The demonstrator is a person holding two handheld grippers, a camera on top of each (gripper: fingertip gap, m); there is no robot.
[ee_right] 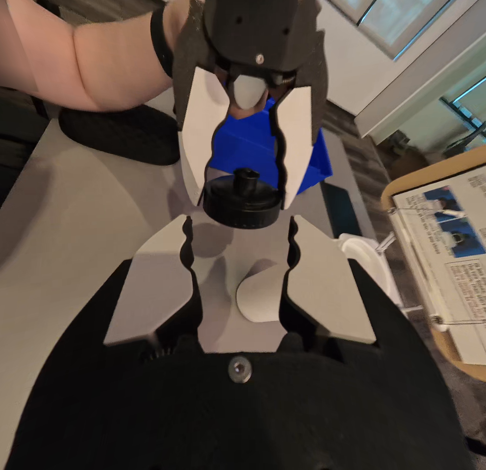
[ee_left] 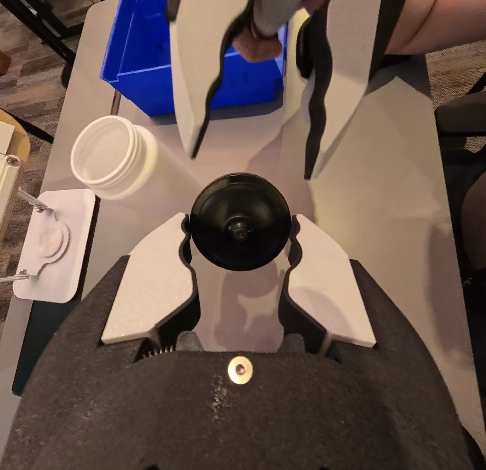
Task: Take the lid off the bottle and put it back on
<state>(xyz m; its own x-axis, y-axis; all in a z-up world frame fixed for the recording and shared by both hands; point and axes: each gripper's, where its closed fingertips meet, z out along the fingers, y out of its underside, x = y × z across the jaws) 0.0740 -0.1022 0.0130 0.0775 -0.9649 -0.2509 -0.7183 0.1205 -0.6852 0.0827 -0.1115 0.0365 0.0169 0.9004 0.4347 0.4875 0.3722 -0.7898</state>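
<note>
The left gripper pinches a round black plastic screw lid with a small spout between its two white, black-padded fingertips, the jaws pressed against the lid's rim on either side. In the left wrist view the lid is seen from its top, spout in the centre, held above the pale grey tabletop. The right wrist view shows the same lid from the side, gripped at the tips of the far gripper, clear of the table surface with a shadow beneath it.

The white plastic bottle with a wide threaded neck is off the lid and uncapped, lying tilted to the left of the held lid, its open mouth facing the left wrist camera. In the right wrist view only a white rounded part of it shows between the near fingers.

The right gripper has its jaws spread and holds nothing; in the left wrist view it hangs just beyond the lid, fingers pointing down toward the table.

A blue plastic bin stands at the far side of the table, behind the right gripper. A white flat holder with a round disc sits at the table's left edge
</note>
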